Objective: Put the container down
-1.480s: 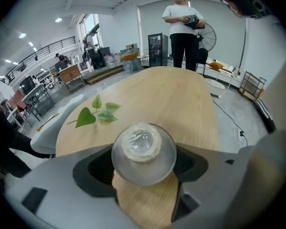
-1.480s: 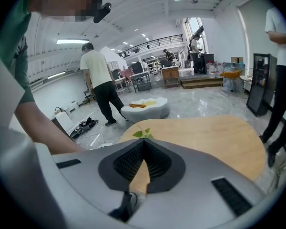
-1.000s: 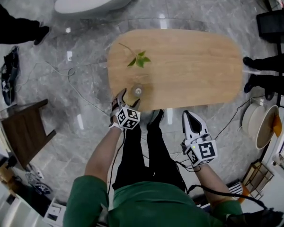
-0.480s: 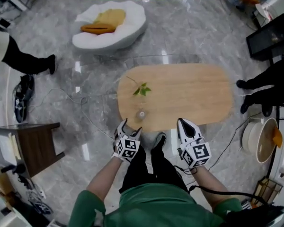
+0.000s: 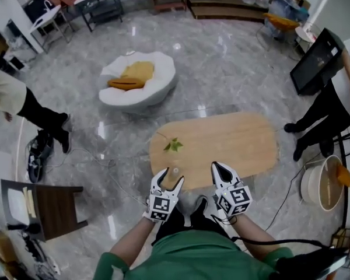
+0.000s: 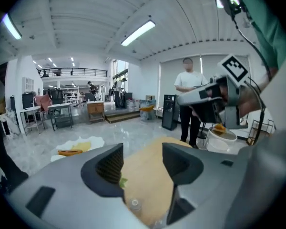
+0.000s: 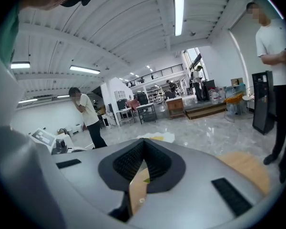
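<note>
The container (image 5: 175, 171) is standing upright on the wooden tabletop (image 5: 239, 144) near its front edge, close to a leafy sprig (image 5: 174, 145). The left claw (image 5: 169, 178) is hovering just short of the container, its jaws wide apart but closing, gripping nothing. The right claw (image 5: 220, 169) is hanging beside it, pressed together and empty.

A rounded wooden tabletop (image 5: 233, 144) stands on a glossy grey marble floor (image 5: 221, 80), bearing a green leafy sprig (image 5: 174, 145) and a small clear container (image 5: 175, 171) near its edge.
</note>
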The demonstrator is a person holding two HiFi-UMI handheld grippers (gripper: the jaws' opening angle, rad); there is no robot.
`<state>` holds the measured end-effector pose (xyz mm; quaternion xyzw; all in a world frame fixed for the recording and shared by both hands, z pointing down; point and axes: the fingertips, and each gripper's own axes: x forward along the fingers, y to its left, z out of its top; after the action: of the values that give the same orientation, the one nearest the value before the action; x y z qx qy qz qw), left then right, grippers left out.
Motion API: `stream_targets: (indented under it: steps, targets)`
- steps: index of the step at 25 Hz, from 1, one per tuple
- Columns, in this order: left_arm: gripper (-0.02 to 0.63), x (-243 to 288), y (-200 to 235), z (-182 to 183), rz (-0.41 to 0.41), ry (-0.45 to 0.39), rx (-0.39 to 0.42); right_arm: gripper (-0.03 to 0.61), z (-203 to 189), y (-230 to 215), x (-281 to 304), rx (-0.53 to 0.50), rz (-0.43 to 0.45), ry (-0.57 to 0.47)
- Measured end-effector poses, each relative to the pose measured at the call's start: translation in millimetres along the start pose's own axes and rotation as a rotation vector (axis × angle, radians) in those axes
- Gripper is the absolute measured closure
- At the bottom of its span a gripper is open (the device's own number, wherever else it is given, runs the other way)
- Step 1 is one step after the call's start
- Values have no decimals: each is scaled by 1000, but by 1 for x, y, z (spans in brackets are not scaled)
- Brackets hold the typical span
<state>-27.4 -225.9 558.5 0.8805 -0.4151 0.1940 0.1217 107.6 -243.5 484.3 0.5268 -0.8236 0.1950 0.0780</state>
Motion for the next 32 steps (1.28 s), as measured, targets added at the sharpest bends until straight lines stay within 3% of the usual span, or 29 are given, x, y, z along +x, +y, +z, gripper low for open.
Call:
stream_targets:
  steps: [3, 4, 10, 17, 21, 26, 32]
  targets:
    - [463, -14, 3, 30, 36, -54, -16, 565, 15, 0, -6, 15, -14, -38]
    - [483, -17, 4, 36, 46, -64, -23, 565, 19, 0, -9, 18, -17, -48]
    - [495, -36, 7, 64, 72, -114, -21, 565, 41, -2, -22, 18, -32, -90]
    - [495, -50, 41, 96, 169, -174, -5, 565, 65, -5, -22, 4, -26, -120]
    - [498, -64, 65, 127, 235, -254, -5, 565, 77, -6, -19, -14, -23, -141]
    - [579, -79, 77, 159, 264, -356, 7, 565, 88, -5, -15, -36, -17, -177]
    - [586, -81, 74, 161, 278, -346, -8, 565, 99, -2, -20, -54, -2, -195]
